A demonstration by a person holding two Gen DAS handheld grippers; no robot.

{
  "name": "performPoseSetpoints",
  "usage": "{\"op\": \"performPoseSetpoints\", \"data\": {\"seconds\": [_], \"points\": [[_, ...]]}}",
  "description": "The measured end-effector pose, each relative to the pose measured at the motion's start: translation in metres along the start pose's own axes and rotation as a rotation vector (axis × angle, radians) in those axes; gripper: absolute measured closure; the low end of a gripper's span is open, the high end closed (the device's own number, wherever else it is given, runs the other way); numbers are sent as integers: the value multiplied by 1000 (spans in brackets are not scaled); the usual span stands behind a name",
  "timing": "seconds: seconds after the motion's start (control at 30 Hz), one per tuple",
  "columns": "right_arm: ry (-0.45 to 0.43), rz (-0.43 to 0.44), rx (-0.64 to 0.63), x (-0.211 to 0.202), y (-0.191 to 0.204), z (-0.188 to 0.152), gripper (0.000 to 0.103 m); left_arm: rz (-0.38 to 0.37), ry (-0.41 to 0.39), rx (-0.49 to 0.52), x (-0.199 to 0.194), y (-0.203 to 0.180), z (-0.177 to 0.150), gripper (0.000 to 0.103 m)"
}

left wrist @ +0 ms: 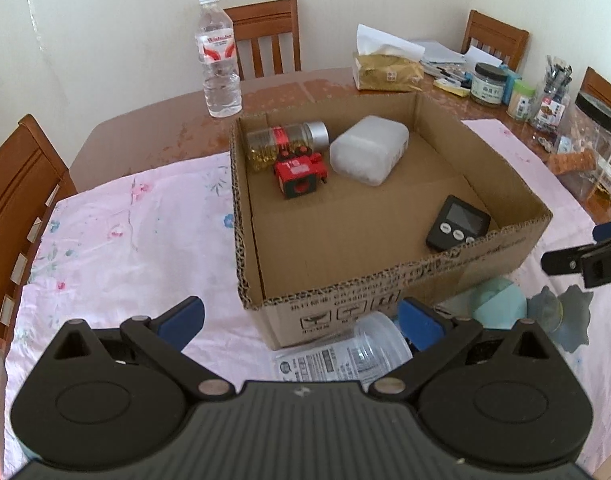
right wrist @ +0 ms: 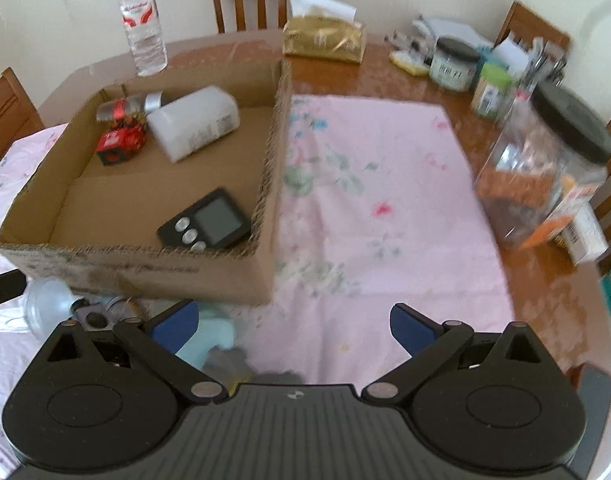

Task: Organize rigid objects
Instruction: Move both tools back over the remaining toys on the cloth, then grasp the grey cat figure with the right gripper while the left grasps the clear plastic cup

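**Two matching black grippers with blue-padded fingers**

The left gripper [left wrist: 299, 320] has a ribbed black housing at 6 o'clock, flanked by two rounded black lobes, each embossed with an oval. Black linkage arms pivot on silver round pins and end in blue fingertips [left wrist: 185, 318]. Triangular cut-outs sit above each lobe. The right gripper [right wrist: 293, 322] is built alike; from the left wrist camera its side at 3 o'clock bears white lettering.

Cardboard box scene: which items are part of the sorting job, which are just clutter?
Job items:
- open cardboard box
- black digital timer in box
- red toy block in box
- white translucent plastic container in box
- capsule jar with silver lid in box
- clear plastic jar, outside the box's near wall

Clutter:
- water bottle
- gold tissue pack
- black-lidded jars
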State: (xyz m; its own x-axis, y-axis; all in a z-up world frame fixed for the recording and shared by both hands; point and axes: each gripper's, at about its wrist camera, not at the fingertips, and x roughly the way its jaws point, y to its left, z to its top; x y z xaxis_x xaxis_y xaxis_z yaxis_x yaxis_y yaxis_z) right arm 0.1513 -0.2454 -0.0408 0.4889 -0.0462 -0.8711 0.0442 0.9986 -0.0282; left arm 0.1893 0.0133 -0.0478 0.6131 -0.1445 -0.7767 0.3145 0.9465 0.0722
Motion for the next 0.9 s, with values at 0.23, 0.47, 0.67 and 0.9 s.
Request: {"op": "performPoseSetpoints", "data": {"seconds": [0.23, 0.47, 0.67, 0.9], "points": [[43, -43, 17, 16, 15, -18, 0, 12, 9, 17, 4, -4, -2, 1], [82, -28, 67, 11, 5, -41, 0, 3, 14, 26, 7, -6, -6, 0], [111, -43, 42, 9, 1, -65, 0, -19, 19, 28, 8, -7, -10, 0], [116, -48, -12, 16, 3, -81, 0, -16, 52, 38, 5, -7, -23, 0]]}}
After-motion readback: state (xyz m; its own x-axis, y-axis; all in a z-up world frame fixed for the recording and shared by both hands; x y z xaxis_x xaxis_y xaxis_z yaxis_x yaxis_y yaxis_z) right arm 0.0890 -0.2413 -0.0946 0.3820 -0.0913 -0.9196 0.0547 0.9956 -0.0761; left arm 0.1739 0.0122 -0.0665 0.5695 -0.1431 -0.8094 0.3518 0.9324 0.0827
